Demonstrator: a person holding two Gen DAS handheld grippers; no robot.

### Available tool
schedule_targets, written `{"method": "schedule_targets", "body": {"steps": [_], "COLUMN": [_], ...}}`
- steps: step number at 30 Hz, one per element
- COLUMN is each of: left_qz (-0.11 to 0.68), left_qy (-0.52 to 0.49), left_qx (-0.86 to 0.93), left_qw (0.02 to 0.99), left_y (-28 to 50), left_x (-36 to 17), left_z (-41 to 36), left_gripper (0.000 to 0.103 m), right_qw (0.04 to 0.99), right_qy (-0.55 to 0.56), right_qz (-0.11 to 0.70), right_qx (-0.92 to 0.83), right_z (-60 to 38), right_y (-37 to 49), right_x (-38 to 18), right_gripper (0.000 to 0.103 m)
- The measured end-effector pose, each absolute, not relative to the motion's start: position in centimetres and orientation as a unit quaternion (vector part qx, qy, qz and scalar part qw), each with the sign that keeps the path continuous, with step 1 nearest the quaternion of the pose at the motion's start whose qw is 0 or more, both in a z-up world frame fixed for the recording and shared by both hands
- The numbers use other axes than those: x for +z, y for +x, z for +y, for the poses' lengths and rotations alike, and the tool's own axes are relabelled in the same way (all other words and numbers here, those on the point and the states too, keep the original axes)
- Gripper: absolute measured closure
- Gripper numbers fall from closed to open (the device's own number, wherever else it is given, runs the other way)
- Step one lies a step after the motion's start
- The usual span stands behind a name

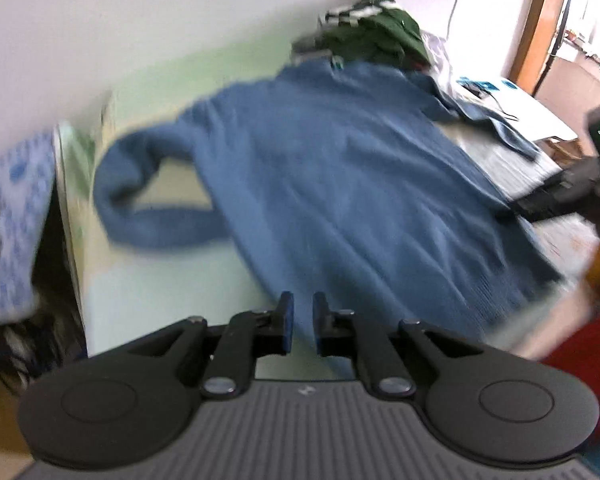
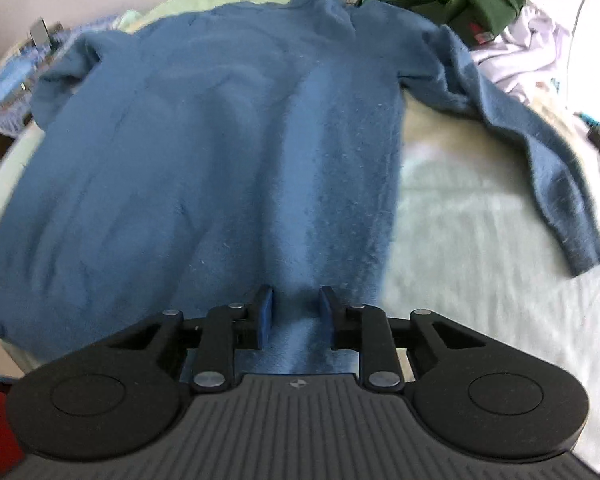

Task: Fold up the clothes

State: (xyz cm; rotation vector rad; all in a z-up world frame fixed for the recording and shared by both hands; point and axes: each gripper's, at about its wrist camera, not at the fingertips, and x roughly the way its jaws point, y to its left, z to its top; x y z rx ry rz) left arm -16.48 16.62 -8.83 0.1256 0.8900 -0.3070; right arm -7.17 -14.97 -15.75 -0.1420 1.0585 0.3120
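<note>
Lying spread flat on the bed (image 2: pixel 460 208) with both sleeves out, the blue sweater (image 2: pixel 220 140) is laid ready for folding, its hem between the parted right gripper (image 2: pixel 294 312), while the left gripper (image 1: pixel 300 320), slightly parted, holds nothing.

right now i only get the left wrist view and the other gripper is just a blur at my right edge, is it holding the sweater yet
observer: No. The right gripper has its fingers apart. The hem of the blue sweater lies between them, not pinched.
operator: ok and the sleeve on that side, i can barely see it
observer: That sleeve lies stretched out on the bed, angled away from the body, and its cuff is on the near side.
</note>
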Motion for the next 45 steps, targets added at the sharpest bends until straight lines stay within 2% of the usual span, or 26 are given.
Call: {"method": "schedule_targets", "body": {"steps": [4, 9, 13, 20, 23, 25, 26, 28, 32, 37, 42, 44, 45], "left_qz": [0.42, 0.455, 0.451, 0.456, 0.459, 0.438, 0.43, 0.412, 0.397, 0.418, 0.427, 0.431, 0.432], "left_qy": [0.051, 0.036, 0.048, 0.09, 0.123, 0.155, 0.155, 0.156, 0.15, 0.118, 0.102, 0.094, 0.09], "left_qx": [-0.118, -0.081, -0.079, -0.062, -0.058, -0.069, -0.082, -0.106, -0.16, -0.223, -0.244, -0.248, -0.25], "left_qw": [0.898, 0.886, 0.888, 0.883, 0.878, 0.883, 0.886, 0.892, 0.891, 0.873, 0.864, 0.863, 0.862], "left_y": [-11.2, -6.8, -6.9, -7.2, -6.1, -5.3, -4.6, -3.3, -1.0, 0.9, 1.7, 1.9, 1.9], "left_x": [-11.6, -15.8, -16.2, -16.0, -15.5, -14.7, -14.2, -13.3, -13.1, -13.5, -14.2, -14.4, -14.5], "left_z": [16.1, 16.1, 16.1, 15.4, 13.8, 11.9, 10.6, 8.0, 2.4, -4.9, -9.6, -10.9, -11.6], "left_gripper": [0.091, 0.091, 0.084, 0.083, 0.084, 0.079, 0.073, 0.067, 0.067, 0.066, 0.054, 0.052, 0.052], "right_qw": [0.853, 0.87, 0.876, 0.878, 0.879, 0.887, 0.893, 0.902, 0.907, 0.898, 0.902, 0.905, 0.906], "right_qy": [-0.06, -0.052, -0.021, -0.03, -0.007, -0.014, -0.035, -0.066, -0.104, -0.173, -0.146, -0.121, -0.111], "right_qz": [0.499, 0.472, 0.467, 0.46, 0.458, 0.447, 0.437, 0.421, 0.408, 0.404, 0.406, 0.406, 0.407], "right_qx": [0.143, 0.132, 0.118, 0.127, 0.131, 0.117, 0.101, 0.074, 0.021, -0.008, 0.016, 0.031, 0.033], "right_z": [-14.1, -12.7, -13.7, -14.8, -16.1, -17.3, -17.9, -19.7, -24.5, -29.0, -31.5, -32.2, -32.4], "right_y": [-6.7, -5.2, -3.7, -3.2, -3.1, -3.1, -3.2, -3.2, -2.6, -2.4, -2.5, -2.5, -2.5], "right_x": [-15.1, -15.5, -16.4, -16.4, -15.8, -15.3, -15.1, -14.5, -14.3, -16.3, -17.5, -17.5, -17.4], "right_gripper": [0.078, 0.077, 0.077, 0.075, 0.073, 0.06, 0.061, 0.061, 0.061, 0.061, 0.063, 0.069, 0.083]}}
